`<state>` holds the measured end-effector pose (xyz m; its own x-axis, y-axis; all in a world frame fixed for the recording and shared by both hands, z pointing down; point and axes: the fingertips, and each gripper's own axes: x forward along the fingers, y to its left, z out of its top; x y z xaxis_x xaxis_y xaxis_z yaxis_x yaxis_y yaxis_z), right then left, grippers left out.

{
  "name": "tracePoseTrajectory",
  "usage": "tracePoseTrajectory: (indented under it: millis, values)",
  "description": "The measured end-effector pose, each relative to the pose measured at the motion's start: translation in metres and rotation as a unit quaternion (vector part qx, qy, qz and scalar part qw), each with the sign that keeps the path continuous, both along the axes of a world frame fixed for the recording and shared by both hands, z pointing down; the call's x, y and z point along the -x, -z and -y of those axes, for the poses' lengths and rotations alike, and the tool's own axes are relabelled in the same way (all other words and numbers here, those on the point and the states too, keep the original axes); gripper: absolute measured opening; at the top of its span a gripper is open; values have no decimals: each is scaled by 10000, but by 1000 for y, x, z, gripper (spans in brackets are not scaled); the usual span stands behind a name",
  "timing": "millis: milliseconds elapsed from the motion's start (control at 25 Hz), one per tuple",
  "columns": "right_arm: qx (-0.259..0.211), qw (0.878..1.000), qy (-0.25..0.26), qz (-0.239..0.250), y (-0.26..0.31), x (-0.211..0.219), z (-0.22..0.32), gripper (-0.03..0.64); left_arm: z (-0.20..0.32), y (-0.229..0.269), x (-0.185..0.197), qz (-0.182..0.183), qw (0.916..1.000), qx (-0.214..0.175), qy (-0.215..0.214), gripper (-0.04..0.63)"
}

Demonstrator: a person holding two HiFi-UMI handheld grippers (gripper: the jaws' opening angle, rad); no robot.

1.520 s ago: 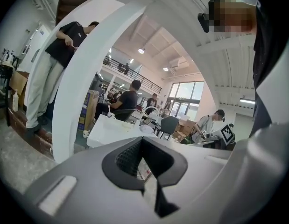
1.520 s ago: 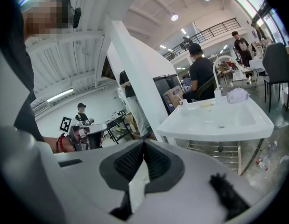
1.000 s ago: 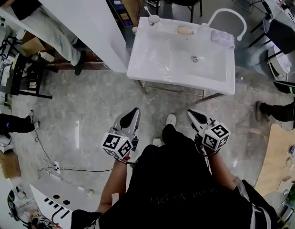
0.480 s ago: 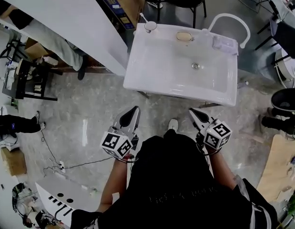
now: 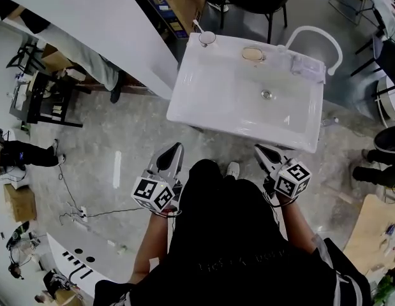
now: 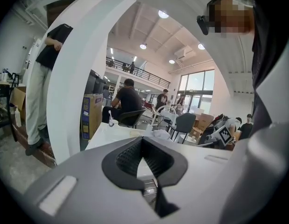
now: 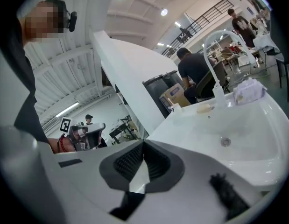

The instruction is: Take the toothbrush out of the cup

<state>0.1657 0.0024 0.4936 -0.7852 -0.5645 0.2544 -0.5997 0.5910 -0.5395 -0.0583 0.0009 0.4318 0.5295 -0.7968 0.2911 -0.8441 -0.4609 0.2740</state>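
We found the left gripper [image 5: 174, 149] and right gripper [image 5: 261, 151] carried low, jaws closed on nothing, well apart from the white sink counter [image 5: 184, 104], whose far-left corner held the small pale cup [image 5: 207, 39] with the white toothbrush [image 5: 197, 25] standing inside, the reach evidently not begun.

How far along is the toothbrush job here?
Done: nothing; the toothbrush stands in the cup at the far left corner of the sink. In hand: nothing; left claw and right claw are shut, empty, short of the sink. Left: reach, grip the toothbrush, lift it out.
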Motion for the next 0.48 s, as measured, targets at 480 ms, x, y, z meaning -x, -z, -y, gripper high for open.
tracePoseTrajectory:
  millis: [480]
  values:
    - [9,10000,19,-65,-8,-6,23,12,32,-6,-15,32,9999,4,-159,9]
